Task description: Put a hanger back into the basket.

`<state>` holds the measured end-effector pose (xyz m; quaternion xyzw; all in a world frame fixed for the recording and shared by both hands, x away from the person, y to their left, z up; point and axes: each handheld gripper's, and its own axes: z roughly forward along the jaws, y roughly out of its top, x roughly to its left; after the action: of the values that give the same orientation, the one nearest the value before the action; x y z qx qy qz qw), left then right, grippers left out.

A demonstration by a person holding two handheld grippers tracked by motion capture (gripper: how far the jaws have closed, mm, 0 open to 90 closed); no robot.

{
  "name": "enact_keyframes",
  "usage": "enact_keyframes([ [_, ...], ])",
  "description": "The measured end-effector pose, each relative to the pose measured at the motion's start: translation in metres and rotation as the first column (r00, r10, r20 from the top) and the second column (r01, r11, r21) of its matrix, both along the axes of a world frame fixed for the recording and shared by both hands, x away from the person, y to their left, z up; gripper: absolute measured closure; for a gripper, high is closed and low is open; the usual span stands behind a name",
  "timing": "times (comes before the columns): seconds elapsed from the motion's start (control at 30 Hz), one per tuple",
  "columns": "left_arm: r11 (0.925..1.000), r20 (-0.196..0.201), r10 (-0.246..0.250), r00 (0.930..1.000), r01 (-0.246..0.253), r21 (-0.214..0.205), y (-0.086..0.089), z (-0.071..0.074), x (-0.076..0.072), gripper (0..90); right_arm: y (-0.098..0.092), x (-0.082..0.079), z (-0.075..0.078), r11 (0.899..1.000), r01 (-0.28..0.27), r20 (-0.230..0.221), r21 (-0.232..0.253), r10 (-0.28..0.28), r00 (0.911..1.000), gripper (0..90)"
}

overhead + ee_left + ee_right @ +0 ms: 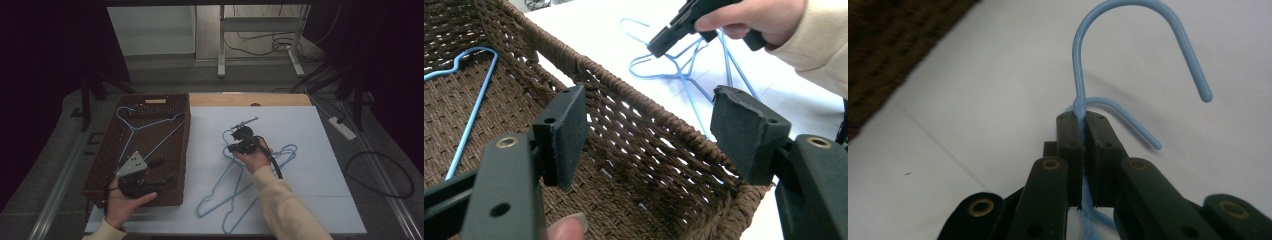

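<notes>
Nearest the person, the left tool hangs over the near corner of the brown woven rectangular basket, its jaws spread wide with nothing between them; the left gripper view looks past them onto the basket's wicker wall. One light-blue wire coat hanger already lies on the basket floor, its hook toward the far left corner.

A little farther out on the pale blue bench, a small heap of light-blue wire hangers lies to the right of the basket, their loops overlapping (how many are tangled there is hard to count). The right tool is at the far end of that heap, jaws clamped narrow on the twisted neck of one hanger, just below its hook; a second hook shows close behind the first.

The step in hand looks like the pick-up: a hanger is gripped at the neck and ready to be carried to the basket. The next move probably calls for lifting it clear of its neighbours, since the wires interlock and a second hanger could ride along, then swinging it left over the basket rim and lowering it beside the one inside.
</notes>
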<state>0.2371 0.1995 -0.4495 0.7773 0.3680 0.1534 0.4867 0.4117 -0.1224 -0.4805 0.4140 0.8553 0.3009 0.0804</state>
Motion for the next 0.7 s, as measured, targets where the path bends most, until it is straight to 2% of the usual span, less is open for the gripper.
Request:
enact_keyframes([
  [0.13,1.0,0.0,0.002,1.0,-0.002,0.0,0.001,0.0,0.0,32.1,-0.013,-0.013,0.01,0.999,-0.02,0.055,0.047,0.017,0.9983,86.1],
  [0.17,1.0,0.0,0.003,1.0,-0.003,-0.001,0.001,0.0,0.0,32.1,-0.02,-0.019,0.014,0.997,-0.028,0.079,0.068,0.022,0.9966,86.2],
  [0.37,1.0,0.002,0.007,1.0,-0.007,-0.005,0.003,0.002,0.0,32.1,-0.038,-0.036,0.025,0.99,-0.054,0.147,0.129,0.035,0.9885,86.2],
  [0.7,1.0,0.003,0.006,1.0,-0.006,-0.003,0.002,0.002,0.0,32.1,-0.059,-0.053,0.032,0.984,-0.057,0.197,0.169,0.022,0.9801,86.3],
])
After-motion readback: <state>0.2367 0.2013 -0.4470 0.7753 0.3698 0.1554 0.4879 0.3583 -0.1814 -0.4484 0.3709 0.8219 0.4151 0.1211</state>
